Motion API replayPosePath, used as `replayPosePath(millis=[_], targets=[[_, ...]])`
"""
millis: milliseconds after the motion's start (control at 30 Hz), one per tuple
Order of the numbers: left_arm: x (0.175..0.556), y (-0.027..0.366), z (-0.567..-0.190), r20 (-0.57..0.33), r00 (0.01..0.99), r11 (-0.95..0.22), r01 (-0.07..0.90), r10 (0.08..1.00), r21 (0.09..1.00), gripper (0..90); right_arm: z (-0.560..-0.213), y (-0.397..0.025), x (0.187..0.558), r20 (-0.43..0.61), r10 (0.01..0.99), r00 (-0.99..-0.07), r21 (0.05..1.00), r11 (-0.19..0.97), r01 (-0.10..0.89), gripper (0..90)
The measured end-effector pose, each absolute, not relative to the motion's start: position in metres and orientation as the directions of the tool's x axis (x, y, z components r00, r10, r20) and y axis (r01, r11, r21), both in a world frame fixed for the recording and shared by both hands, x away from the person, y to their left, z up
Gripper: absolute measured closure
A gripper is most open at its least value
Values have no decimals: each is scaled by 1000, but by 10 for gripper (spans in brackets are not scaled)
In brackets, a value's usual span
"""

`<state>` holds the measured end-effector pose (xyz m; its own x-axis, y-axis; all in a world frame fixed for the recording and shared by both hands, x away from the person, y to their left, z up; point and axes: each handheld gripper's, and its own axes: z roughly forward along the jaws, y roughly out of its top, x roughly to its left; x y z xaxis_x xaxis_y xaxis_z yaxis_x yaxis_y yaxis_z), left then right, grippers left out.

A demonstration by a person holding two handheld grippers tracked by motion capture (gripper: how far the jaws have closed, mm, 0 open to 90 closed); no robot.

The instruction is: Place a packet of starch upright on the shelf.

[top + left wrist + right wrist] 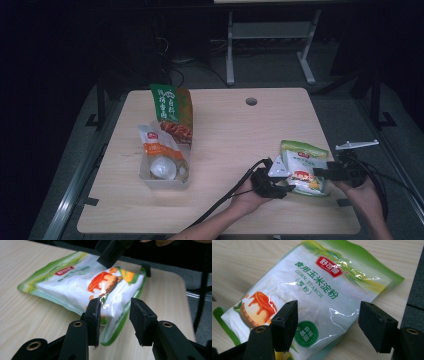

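A white and green corn starch bag (303, 166) lies flat near the table's front right corner. My left gripper (287, 187) is at the bag's near left corner; in the left gripper view my left gripper (115, 308) is open, its jaws straddling the corner of the bag (75, 282). My right gripper (320, 173) comes in from the bag's right side. In the right gripper view my right gripper (332, 325) hangs wide open just over the bag (317, 290), not closed on it.
A tall green and orange snack bag (171, 111) stands at the wooden table's (225, 135) back left. In front of it a white tray (150, 179) holds an orange and white pouch (159, 145). A round hole (251, 101) is near the far edge.
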<state>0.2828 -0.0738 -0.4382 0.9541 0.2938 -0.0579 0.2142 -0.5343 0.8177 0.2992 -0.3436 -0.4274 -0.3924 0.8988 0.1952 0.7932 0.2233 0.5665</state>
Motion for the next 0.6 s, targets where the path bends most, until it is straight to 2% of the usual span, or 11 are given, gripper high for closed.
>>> replayPosePath(millis=[167, 333, 500, 600], targets=[[286, -79, -444, -51, 949, -551, 223, 311, 804, 595, -430, -347, 300, 191, 908, -372, 551, 215, 807, 314], [284, -83, -449, 5, 951, -597, 189, 309, 780, 593, -437, -355, 301, 224, 917, -331, 528, 171, 832, 312], [283, -82, -448, -36, 950, -577, 218, 310, 787, 558, -444, -355, 302, 281, 905, -319, 521, 135, 843, 347], [281, -80, -445, -25, 949, -573, 210, 313, 792, 531, -448, -358, 302, 316, 895, -314, 522, 112, 845, 358]])
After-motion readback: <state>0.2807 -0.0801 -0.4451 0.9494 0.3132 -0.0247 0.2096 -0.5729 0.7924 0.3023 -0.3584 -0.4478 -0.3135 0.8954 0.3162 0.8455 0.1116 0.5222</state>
